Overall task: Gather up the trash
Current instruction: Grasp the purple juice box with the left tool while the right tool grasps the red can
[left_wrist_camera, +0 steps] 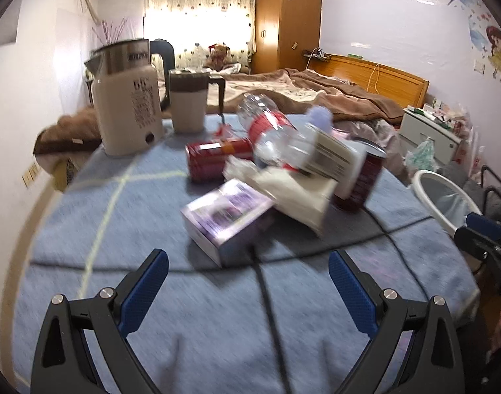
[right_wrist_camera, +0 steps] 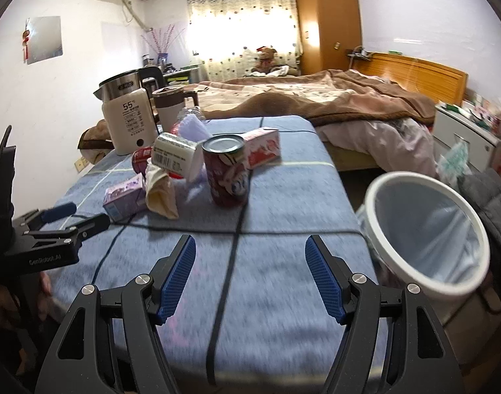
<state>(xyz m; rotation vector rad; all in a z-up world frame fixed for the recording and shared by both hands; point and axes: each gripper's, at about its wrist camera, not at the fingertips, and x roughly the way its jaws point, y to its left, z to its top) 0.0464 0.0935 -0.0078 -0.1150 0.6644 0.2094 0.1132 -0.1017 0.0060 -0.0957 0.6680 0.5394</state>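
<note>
Both claws, left claw (left_wrist_camera: 248,262) and right claw (right_wrist_camera: 250,249), are held wide, empty. Red can (left_wrist_camera: 217,159) lies sideways on bench (left_wrist_camera: 119,229); dark can (right_wrist_camera: 227,170) stands upright. Bin (right_wrist_camera: 427,226), off the right edge, is seen fully only by right wrist.

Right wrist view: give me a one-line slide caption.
Open right tool hovers over the blue-clothed table, facing an upright red can amid trash, white bin at right.
</note>
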